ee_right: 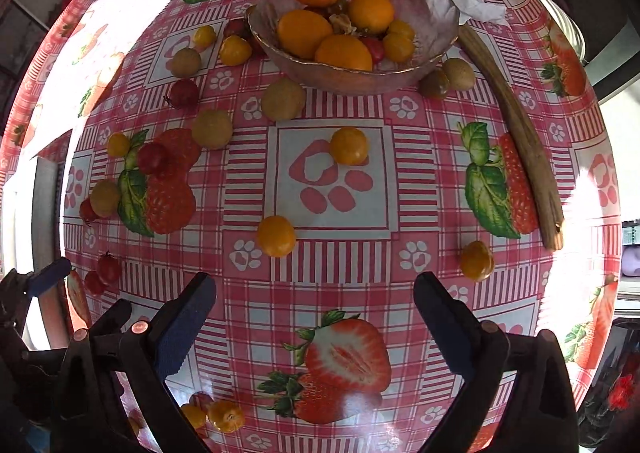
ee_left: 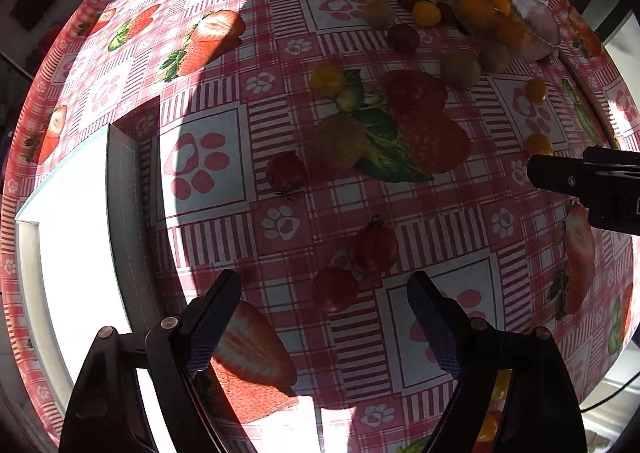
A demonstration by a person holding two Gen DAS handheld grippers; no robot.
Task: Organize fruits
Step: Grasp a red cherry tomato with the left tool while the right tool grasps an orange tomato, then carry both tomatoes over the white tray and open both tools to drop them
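Glass bowl [ee_right: 352, 69]: part-filled with oranges, collection point. Loose fruits: scattered over table [ee_right: 420, 181] before it, unsorted. Left tool [ee_left: 324, 317], right tool [ee_right: 314, 313]: both spread apart, empty, evidently poised for picking.

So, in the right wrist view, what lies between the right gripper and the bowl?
Two yellow fruits: one near, one farther, on the tablecloth between the open right gripper and the bowl.
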